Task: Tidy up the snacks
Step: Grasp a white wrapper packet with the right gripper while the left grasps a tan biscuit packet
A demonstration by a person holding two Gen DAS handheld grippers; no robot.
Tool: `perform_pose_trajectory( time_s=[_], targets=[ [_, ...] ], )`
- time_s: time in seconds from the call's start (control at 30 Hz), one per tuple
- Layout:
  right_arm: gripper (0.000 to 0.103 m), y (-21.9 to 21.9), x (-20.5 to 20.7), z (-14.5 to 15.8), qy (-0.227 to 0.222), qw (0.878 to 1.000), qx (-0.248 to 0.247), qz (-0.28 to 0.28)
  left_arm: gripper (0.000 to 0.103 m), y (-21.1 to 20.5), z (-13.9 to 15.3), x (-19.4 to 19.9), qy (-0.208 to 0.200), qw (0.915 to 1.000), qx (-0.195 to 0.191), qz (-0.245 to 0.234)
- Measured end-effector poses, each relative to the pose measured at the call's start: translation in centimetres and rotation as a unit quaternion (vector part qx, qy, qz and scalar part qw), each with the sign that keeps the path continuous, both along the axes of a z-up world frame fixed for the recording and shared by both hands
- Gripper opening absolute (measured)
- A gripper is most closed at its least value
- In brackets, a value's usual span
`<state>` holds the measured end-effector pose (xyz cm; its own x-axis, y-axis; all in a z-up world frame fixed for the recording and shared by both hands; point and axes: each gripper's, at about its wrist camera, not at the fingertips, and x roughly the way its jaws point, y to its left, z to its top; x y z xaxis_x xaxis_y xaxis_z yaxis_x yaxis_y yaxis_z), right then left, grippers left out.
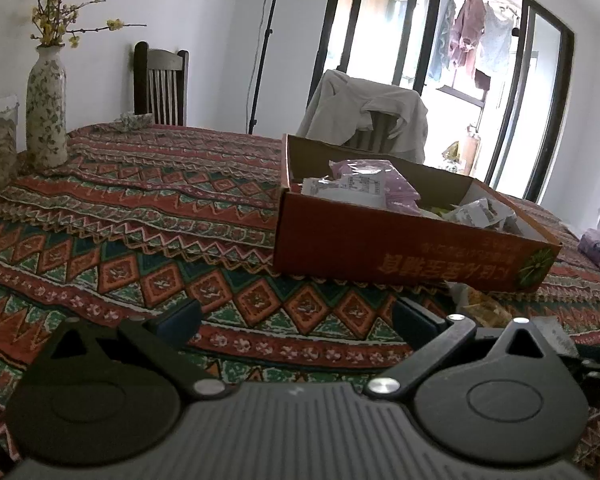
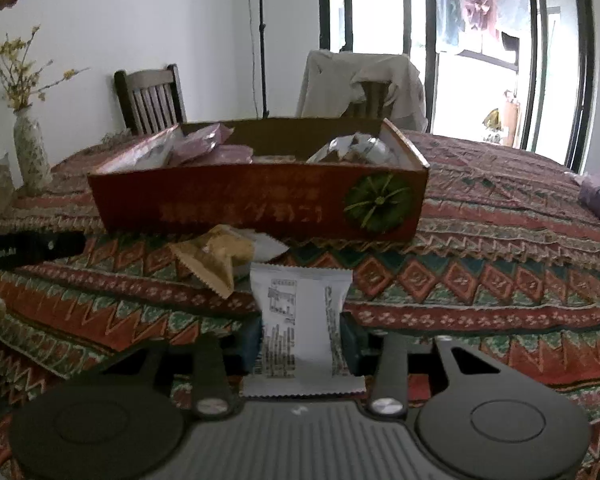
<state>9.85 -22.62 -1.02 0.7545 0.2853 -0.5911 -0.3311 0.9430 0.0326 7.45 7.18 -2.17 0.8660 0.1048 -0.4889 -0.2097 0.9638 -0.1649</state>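
Right wrist view shows the right tongs (image 2: 302, 344) pinched on a white snack packet (image 2: 300, 320), its printed back panel facing the camera. The pads press its two long sides at about mid-height, and the sealed crimped ends stick out above and below the grip. Whether the packet has left the patterned tabletop (image 2: 480, 280) I cannot tell.

By its look the packet is light, thin film with air inside, so it should give under pressure and crackle rather than resist. The film is probably slick, and whatever is inside may crush if squeezed hard. A hold across the middle looks sensible; gripping only a crimped end would let it swing.

Just beyond lies a tan snack packet (image 2: 212, 260) with another pale wrapper beside it, both close to the front wall of the red cardboard box (image 2: 260, 204). The box already holds pink and white packets and is the likely destination; its wall is low, so the packet needs only a modest lift to clear it.

Left wrist view shows the left tongs (image 1: 296, 316) spread wide with nothing between them, hanging over the cloth to the left of the box.
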Motion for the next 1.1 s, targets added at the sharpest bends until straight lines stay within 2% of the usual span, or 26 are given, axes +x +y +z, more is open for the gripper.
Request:
perform_pose_trajectory(
  time_s=[0.3, 0.43, 0.6, 0.87, 1.1],
  targets=[
    [0.04, -3.8, 0.7, 1.5, -0.044, 0.998, 0.02, -0.035, 0.103, -1.0, 1.1, 0.4, 0.005, 0.9999, -0.003, -0.015],
    [0.04, -5.0, 1.7, 1.6, -0.051, 0.997, 0.027, -0.043, 0.103, -3.2, 2.1, 1.6, 0.005, 0.9991, 0.018, -0.038],
    [0.04, -5.7, 2.6, 1.3, -0.052, 0.997, 0.033, -0.044, 0.103, -6.2, 2.7, 3.9, 0.016, 0.9973, 0.017, -0.07],
    [0.04, -7.6, 3.7, 1.3, -0.06, 0.996, 0.041, -0.053, 0.103, -10.9, 2.0, 7.3, 0.043, 0.992, 0.037, -0.113],
    [0.04, -8.8, 5.1, 0.5, -0.049, 0.996, 0.055, -0.057, 0.103, -13.3, 0.5, 9.5, 0.08, 0.9882, 0.053, -0.119]
  ],
)
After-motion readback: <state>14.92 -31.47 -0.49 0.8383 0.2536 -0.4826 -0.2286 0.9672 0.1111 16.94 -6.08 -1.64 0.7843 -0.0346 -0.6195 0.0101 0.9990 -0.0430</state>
